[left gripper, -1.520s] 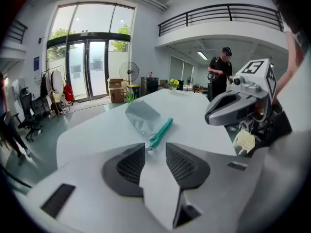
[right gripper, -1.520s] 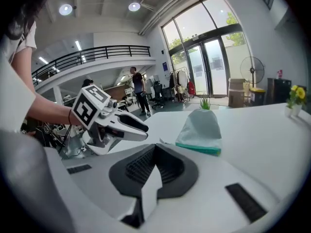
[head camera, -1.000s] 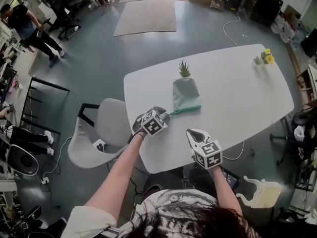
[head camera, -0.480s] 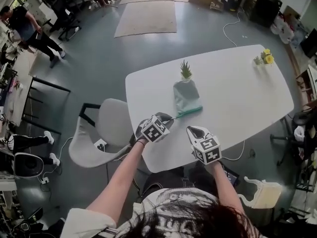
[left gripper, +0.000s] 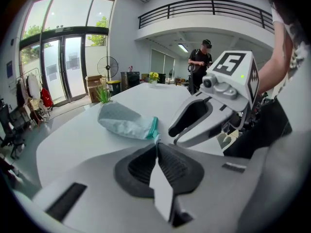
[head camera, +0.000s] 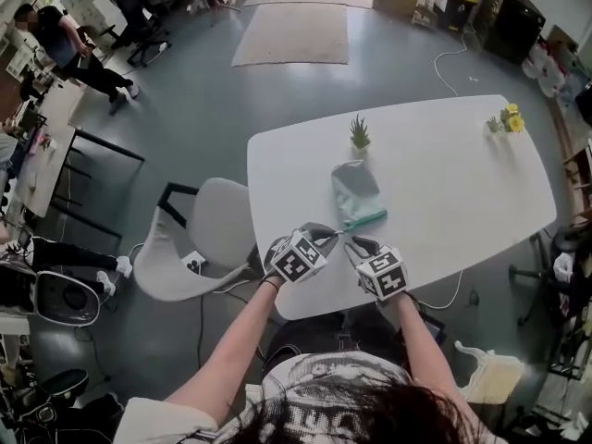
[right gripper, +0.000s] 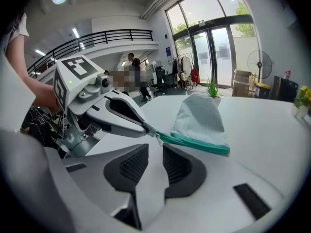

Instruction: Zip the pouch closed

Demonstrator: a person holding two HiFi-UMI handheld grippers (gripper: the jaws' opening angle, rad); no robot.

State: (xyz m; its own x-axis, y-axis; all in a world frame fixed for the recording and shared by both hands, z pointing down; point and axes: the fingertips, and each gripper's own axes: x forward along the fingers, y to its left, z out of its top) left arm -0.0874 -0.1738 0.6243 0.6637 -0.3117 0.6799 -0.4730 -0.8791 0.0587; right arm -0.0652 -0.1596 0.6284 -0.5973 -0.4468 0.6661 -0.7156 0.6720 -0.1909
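A pale grey-green pouch [head camera: 356, 191] with a teal zipper edge [head camera: 367, 217] lies on the white table [head camera: 462, 183]. My left gripper [head camera: 326, 236] is shut on the near end of that zipper edge, which the left gripper view shows pinched at the jaw tips [left gripper: 156, 141], with the pouch [left gripper: 124, 122] beyond. My right gripper [head camera: 355, 246] sits close beside it, its jaws opening. In the right gripper view the small zipper pull [right gripper: 158, 139] hangs at the mouth of the gap [right gripper: 155, 152], and the pads do not press on it. The pouch [right gripper: 201, 118] lies past it.
A small potted plant [head camera: 359, 135] stands just behind the pouch, and yellow flowers [head camera: 507, 118] stand at the table's far right. A grey chair [head camera: 208, 239] stands by the table's left edge. People stand far off in the room.
My right gripper has moved in toward the left gripper's tip, so the two now stand close together at the pouch's near end. The left gripper has drawn back a little.
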